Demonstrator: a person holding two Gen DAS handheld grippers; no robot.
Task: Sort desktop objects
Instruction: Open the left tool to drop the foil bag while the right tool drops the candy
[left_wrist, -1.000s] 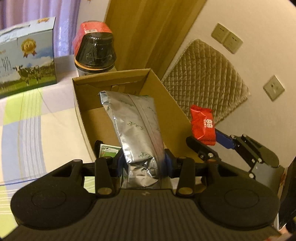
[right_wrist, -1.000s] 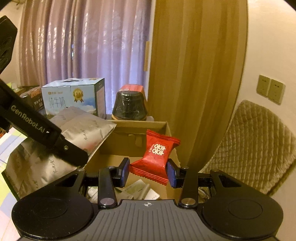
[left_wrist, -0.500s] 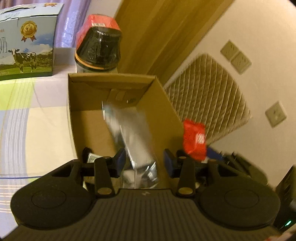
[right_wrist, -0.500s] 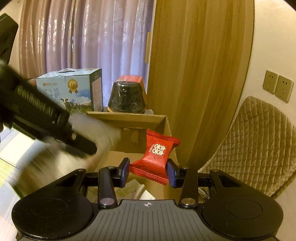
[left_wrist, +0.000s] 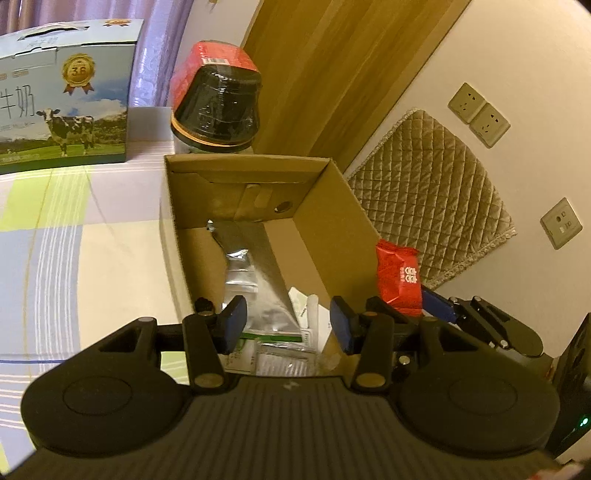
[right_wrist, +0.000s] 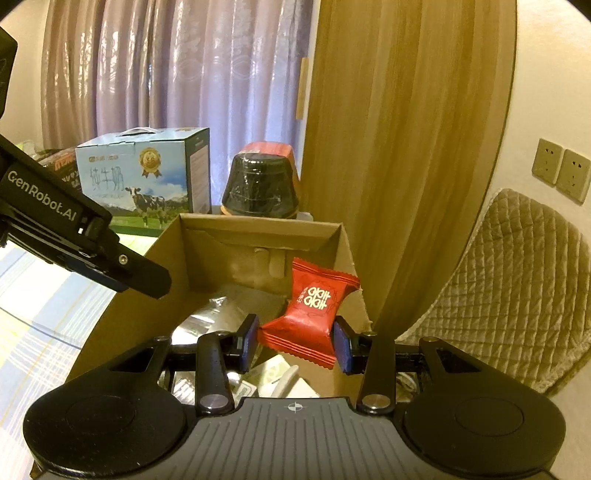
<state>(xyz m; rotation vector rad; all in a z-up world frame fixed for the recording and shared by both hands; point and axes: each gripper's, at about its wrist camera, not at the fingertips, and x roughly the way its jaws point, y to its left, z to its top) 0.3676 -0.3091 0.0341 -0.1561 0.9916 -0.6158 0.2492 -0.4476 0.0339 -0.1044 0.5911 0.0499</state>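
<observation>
Left gripper (left_wrist: 287, 326): hovered over the near end of the cardboard box, its blue-padded jaws spread wide with nothing between them.
Right gripper (right_wrist: 294, 345): jaws closed in on a red candy packet (right_wrist: 314, 308), one pad pressing each side; the packet tilted, its crimped ends sticking out above and below the pads.
Red candy packet, left wrist view: it showed at the right rim of the box (left_wrist: 399, 275), held above the box wall rather than inside it.
Cardboard box (left_wrist: 343, 236): open-topped, brown, resting on the striped tablecloth (left_wrist: 74, 251) directly ahead of both grippers.
Silver foil pouch (left_wrist: 255, 273): lay loose on the box floor, stretching lengthwise away from the left gripper, touching neither pad.
Other box contents: small white and green paper packets (left_wrist: 295, 339) lay at the near end, partly under the pouch; their print was too small to read.
Black jar (left_wrist: 218, 107): stood just behind the far wall of the box, wrapped in clear film, with a red pack behind its top.
Milk carton (left_wrist: 62, 99): blue, printed with a cow, stood on the cloth left of the jar.
Background: purple curtain (right_wrist: 184, 74), a wooden panel, and a quilted cushion (right_wrist: 517, 288) leaning on the wall at right.
</observation>
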